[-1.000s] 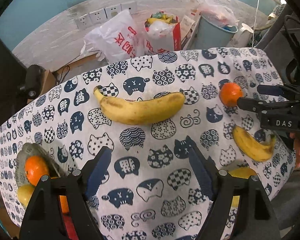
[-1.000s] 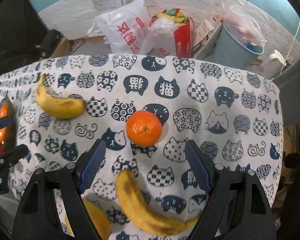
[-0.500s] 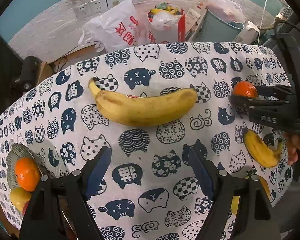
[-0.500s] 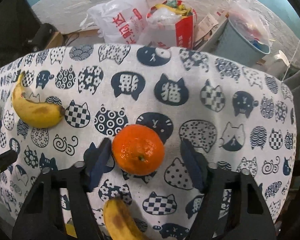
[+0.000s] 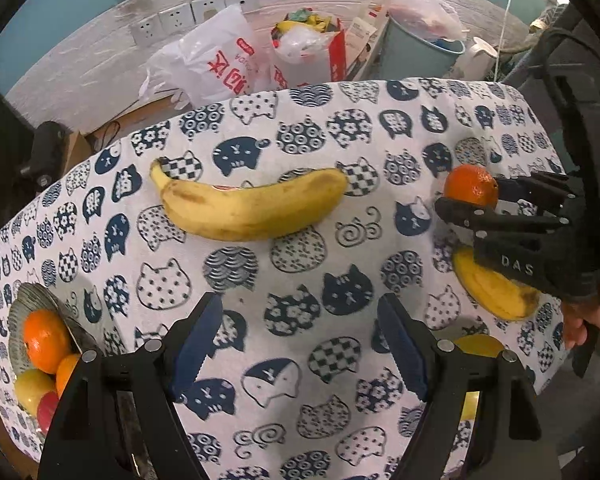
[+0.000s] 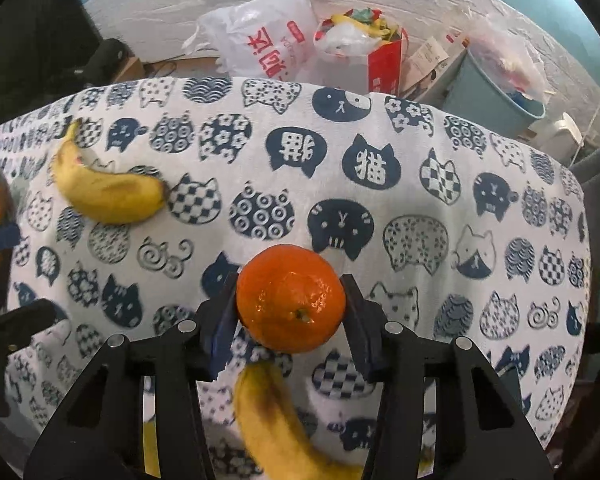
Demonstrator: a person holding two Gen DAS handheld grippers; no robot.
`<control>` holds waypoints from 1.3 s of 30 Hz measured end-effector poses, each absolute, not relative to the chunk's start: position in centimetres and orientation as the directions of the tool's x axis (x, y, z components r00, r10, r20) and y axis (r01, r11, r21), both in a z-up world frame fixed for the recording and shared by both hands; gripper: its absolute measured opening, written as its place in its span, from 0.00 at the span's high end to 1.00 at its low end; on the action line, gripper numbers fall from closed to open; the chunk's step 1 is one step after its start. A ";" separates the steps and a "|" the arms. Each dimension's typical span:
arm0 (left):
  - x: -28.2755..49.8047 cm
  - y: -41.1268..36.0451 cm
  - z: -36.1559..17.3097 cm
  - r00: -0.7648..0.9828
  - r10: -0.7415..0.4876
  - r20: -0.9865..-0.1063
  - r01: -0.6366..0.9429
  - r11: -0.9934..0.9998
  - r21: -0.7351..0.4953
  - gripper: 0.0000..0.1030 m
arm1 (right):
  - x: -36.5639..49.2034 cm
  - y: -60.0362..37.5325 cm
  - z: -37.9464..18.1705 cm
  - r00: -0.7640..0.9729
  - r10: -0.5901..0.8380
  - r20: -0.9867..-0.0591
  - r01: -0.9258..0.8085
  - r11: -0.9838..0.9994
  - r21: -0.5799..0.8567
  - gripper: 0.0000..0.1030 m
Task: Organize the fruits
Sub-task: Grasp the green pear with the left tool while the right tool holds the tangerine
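Since a second ago, the right claw [image 6: 291, 312] has closed onto the orange [image 6: 291, 298], its pads pressing both sides above the counter [image 6: 420, 184]. Left to right: the left claw [image 5: 300, 340] hovers spread and empty; a second banana [image 6: 272, 420] is partly hidden under the orange.

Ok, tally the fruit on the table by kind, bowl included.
Bananas: 2 (long banana, short banana)
Oranges: 3 (held orange, bowl orange, half-hidden orange)
Yellow round fruit, kind unclear: 2 (bowl yellow fruit, table-edge yellow fruit)
Red fruit: 1
Total: 8
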State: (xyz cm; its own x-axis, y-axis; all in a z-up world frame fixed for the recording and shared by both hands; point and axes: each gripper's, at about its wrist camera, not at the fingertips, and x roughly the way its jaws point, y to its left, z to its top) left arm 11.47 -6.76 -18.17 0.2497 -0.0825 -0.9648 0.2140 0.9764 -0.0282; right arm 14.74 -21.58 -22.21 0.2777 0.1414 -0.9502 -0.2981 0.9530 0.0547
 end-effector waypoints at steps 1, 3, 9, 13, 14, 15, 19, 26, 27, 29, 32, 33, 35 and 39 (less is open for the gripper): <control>11.3 -7.0 -18.1 0.250 -0.085 -0.964 0.219 0.975 -0.029 0.21 | 14.4 -21.6 -21.8 0.281 0.141 -0.949 -0.300 0.952 0.053 0.54; 10.8 -7.5 -17.9 0.248 -0.094 -0.964 0.227 0.973 -0.037 0.21 | 13.5 -21.8 -20.9 0.283 0.145 -0.948 -0.303 0.951 0.055 0.54; 8.8 -9.1 -17.7 0.215 -0.160 -0.963 0.231 0.967 -0.109 0.16 | 10.8 -23.5 -18.8 0.286 0.151 -0.946 -0.288 0.955 0.065 0.54; 7.2 -10.7 -18.3 0.158 -0.207 -0.965 0.248 0.955 -0.164 0.16 | 8.8 -25.0 -17.8 0.290 0.146 -0.946 -0.273 0.960 0.064 0.54; 6.8 -11.1 -18.4 0.147 -0.212 -0.966 0.254 0.952 -0.170 0.16 | 8.3 -25.4 -17.6 0.291 0.144 -0.946 -0.268 0.961 0.064 0.54; 6.4 -11.6 -18.6 0.133 -0.219 -0.967 0.261 0.949 -0.179 0.16 | 7.8 -25.8 -17.4 0.292 0.143 -0.946 -0.262 0.963 0.064 0.54; 5.7 -12.7 -19.1 0.103 -0.246 -0.964 0.255 0.943 -0.214 0.16 | 6.3 -27.2 -16.6 0.302 0.141 -0.943 -0.243 0.968 0.067 0.54; 5.5 -14.3 -19.9 0.076 -0.286 -0.955 0.232 0.937 -0.262 0.15 | 4.5 -28.3 -16.0 0.307 0.153 -0.939 -0.239 0.968 0.079 0.54; 5.5 -14.4 -20.0 0.074 -0.285 -0.956 0.233 0.937 -0.261 0.14 | 4.4 -28.4 -16.1 0.305 0.153 -0.940 -0.237 0.968 0.080 0.54; 5.5 -14.6 -20.3 0.070 -0.292 -0.954 0.224 0.936 -0.270 0.14 | 4.2 -28.7 -16.2 0.303 0.153 -0.941 -0.234 0.969 0.082 0.54; 5.8 -14.9 -20.8 0.052 -0.304 -0.951 0.206 0.935 -0.288 0.14 | 4.1 -29.0 -16.2 0.304 0.150 -0.941 -0.225 0.971 0.082 0.54; 5.8 -15.2 -21.1 0.045 -0.302 -0.952 0.207 0.935 -0.287 0.14 | 4.1 -29.1 -16.2 0.305 0.152 -0.940 -0.223 0.971 0.084 0.54; 5.8 -15.8 -21.6 0.032 -0.296 -0.955 0.216 0.934 -0.283 0.14 | 4.1 -29.3 -16.3 0.304 0.156 -0.940 -0.218 0.972 0.091 0.54; 5.5 -16.7 -22.7 0.008 -0.283 -0.959 0.244 0.931 -0.273 0.14 | 4.3 -29.8 -16.7 0.296 0.159 -0.942 -0.206 0.973 0.099 0.54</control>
State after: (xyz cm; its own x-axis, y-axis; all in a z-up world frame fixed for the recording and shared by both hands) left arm 5.52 -16.68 -22.69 0.0084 -0.2831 -0.9590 0.2441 0.9307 -0.2726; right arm 4.28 -29.79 -16.75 0.2965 0.1588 -0.9418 -0.2062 0.9735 0.0992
